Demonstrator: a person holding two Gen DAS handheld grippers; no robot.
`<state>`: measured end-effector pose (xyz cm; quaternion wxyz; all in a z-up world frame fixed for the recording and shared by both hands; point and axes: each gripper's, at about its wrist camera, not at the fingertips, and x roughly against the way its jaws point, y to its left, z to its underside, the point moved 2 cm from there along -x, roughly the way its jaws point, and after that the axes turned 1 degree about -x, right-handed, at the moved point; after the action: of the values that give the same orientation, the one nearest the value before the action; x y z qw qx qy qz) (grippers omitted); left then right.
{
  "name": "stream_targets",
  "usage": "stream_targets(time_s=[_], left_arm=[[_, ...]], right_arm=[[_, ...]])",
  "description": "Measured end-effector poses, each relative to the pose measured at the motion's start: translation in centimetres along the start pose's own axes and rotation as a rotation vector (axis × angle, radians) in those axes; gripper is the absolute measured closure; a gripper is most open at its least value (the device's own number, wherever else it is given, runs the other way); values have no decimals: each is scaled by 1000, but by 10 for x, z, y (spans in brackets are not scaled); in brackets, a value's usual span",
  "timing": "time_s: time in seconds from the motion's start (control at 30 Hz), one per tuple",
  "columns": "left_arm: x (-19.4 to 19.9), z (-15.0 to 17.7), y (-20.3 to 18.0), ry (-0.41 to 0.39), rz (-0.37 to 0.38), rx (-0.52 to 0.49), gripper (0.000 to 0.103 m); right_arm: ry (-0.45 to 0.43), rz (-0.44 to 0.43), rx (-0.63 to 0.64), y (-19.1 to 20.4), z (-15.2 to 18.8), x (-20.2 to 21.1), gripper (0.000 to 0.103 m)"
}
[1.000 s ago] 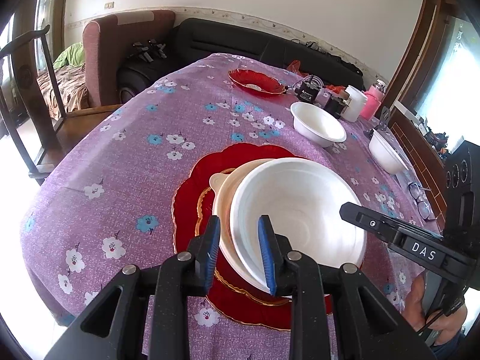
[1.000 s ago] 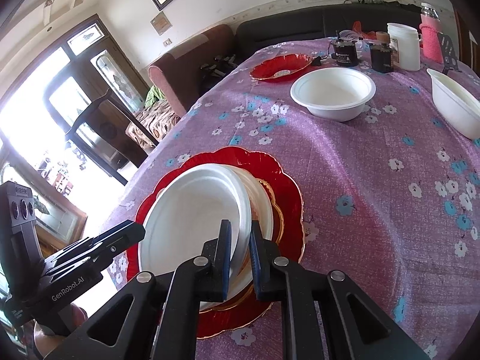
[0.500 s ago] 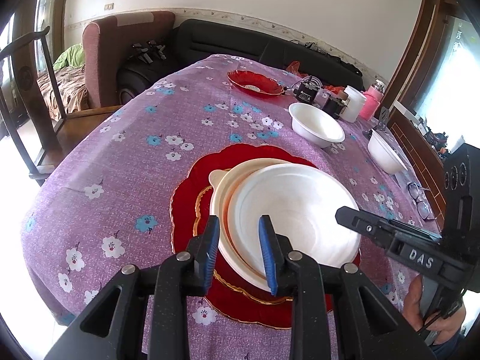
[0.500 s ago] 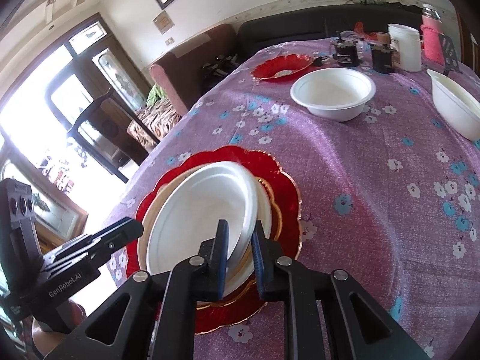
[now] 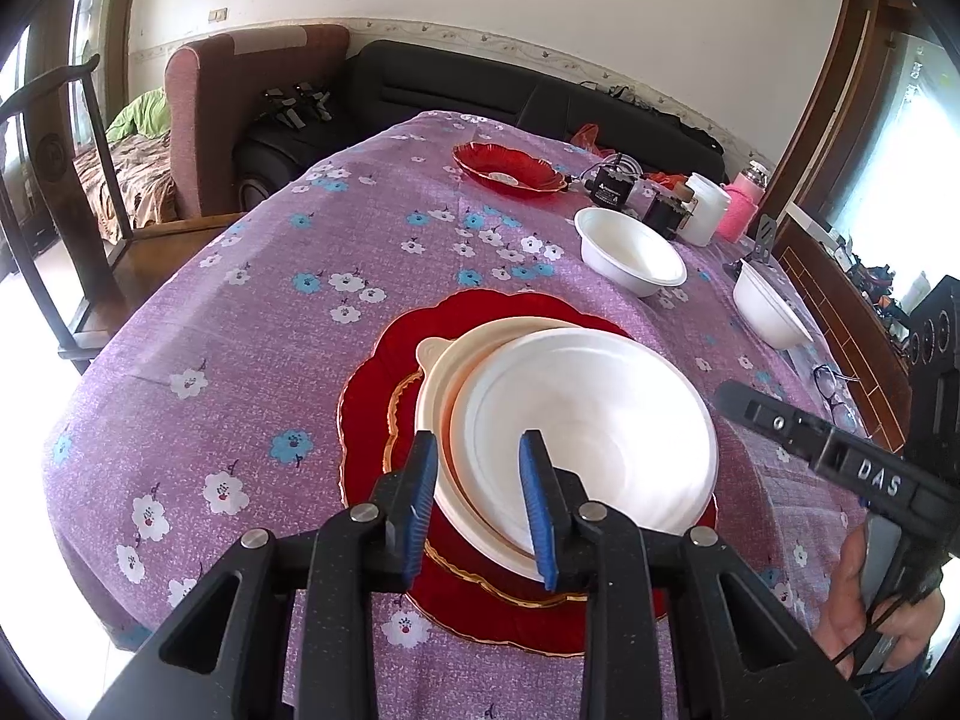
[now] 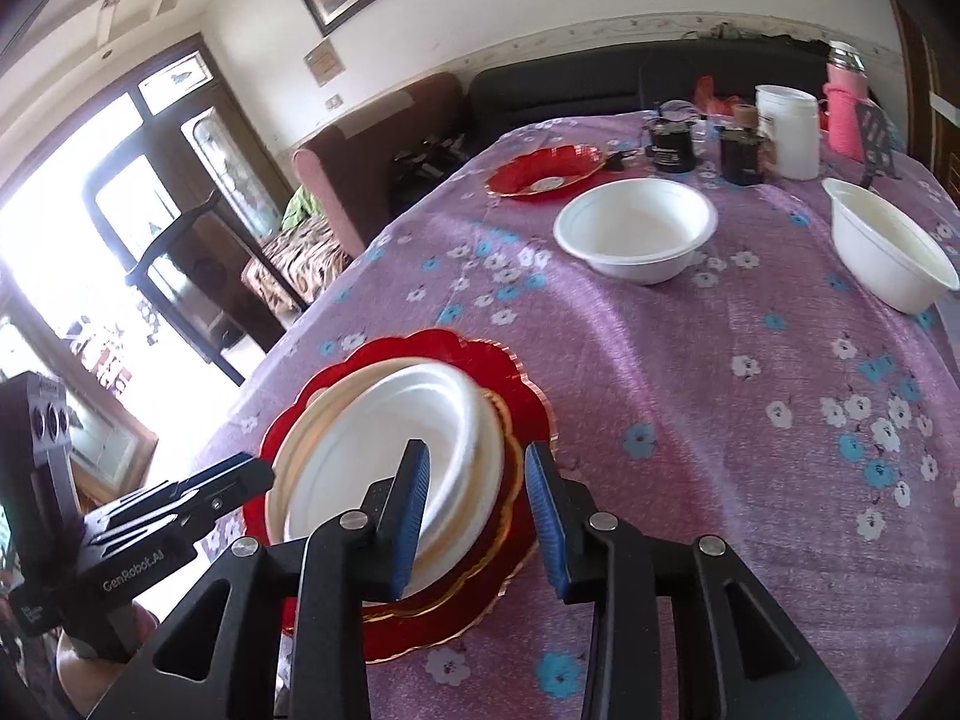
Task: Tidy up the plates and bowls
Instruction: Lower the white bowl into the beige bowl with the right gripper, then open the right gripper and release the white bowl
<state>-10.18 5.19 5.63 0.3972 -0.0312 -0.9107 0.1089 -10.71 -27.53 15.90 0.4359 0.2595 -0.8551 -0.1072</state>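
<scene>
With the white bowl stacked on the large red plate, right gripper jaws have just been opening and stand clear of its rim; left gripper straddles the rim, contact unclear; two bowls and a small red plate beyond remain loose.

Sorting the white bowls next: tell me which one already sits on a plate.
The white bowl stacked on the big red plate at the near edge. The two other white bowls stand directly on the tablecloth.

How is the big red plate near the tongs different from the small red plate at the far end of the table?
The big red plate carries a stack of cream and white dishes; the small red plate carries none. The big one lies near the table's front edge, the small one far back beside dark gadgets. Both are red with scalloped rims on the purple cloth.
</scene>
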Motion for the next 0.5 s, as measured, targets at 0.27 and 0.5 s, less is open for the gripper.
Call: stream_targets(time_s=[0.27, 0.5], left_arm=[[-1, 2, -7, 3, 6, -14, 71], [-3, 2, -16, 13, 12, -31, 70]], right_arm=[[-5, 9, -48, -17, -3, 6, 67], [-3, 4, -69, -25, -3, 9, 67]])
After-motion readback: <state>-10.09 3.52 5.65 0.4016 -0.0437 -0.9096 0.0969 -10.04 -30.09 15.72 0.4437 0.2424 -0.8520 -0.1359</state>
